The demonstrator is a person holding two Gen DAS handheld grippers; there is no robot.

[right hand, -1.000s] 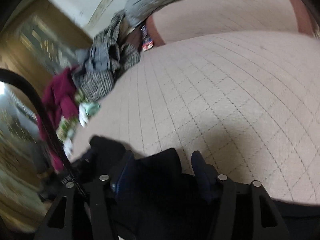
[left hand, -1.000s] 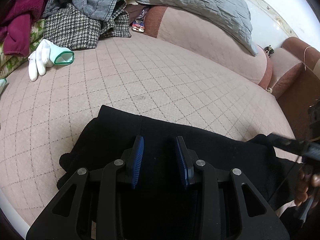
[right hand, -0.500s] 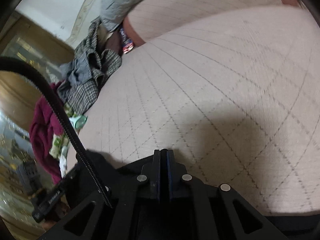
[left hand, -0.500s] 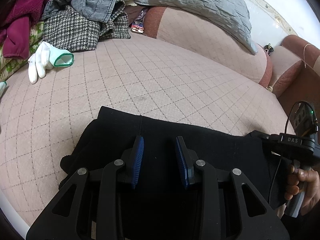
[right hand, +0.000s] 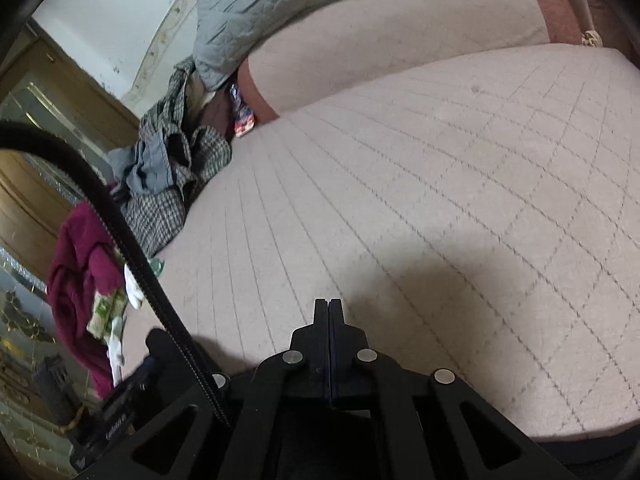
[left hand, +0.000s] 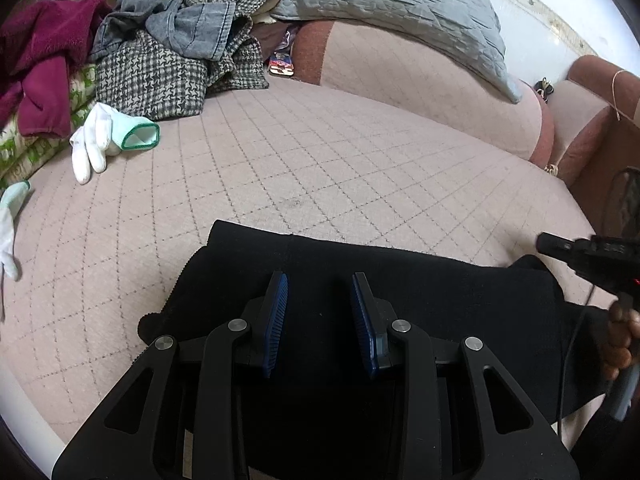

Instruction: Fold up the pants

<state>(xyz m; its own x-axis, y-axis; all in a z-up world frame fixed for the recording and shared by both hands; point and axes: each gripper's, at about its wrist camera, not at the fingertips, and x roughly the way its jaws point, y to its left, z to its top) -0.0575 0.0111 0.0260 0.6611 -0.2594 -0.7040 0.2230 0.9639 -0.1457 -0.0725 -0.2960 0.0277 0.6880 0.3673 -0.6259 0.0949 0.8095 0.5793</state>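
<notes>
The black pants [left hand: 400,280] lie folded into a rough rectangle on the near part of the quilted pink bed [left hand: 320,152], with their long edge running left to right. A small lobe of fabric protrudes at the near-left corner.

Left gripper [left hand: 320,312]: positioned directly above the pants, jaws spread, with the blue ribbed pads [left hand: 277,320] facing each other across a clear gap. Black fabric is visible between and beneath the fingers; nothing is pinched. Whether the fingertips touch the cloth cannot be determined.

Right gripper [right hand: 329,312]: jaws pressed together, the two fingers meeting along a thin seam. No cloth is visible between the tips in the right wrist view. In the left wrist view the same tool appears at the right edge of the pants, held by the person's hand [left hand: 620,344] (partly cut off by the frame border), with its front end just above the far-right corner of the garment.

Surroundings:
- A white glove [left hand: 104,136] with a green cuff lies on the bed, far left, well apart from the pants. Part of a second glove [left hand: 10,224] shows at the left edge.
- A pile of clothes occupies the far-left corner: a houndstooth garment [left hand: 152,76], a grey denim item [left hand: 192,32] and a maroon garment [left hand: 40,64].
- A grey quilted pillow [left hand: 392,12] rests on the padded pink headboard [left hand: 420,84] along the far side.
- A black cable [right hand: 120,240] crosses the left portion of the right wrist view.
</notes>
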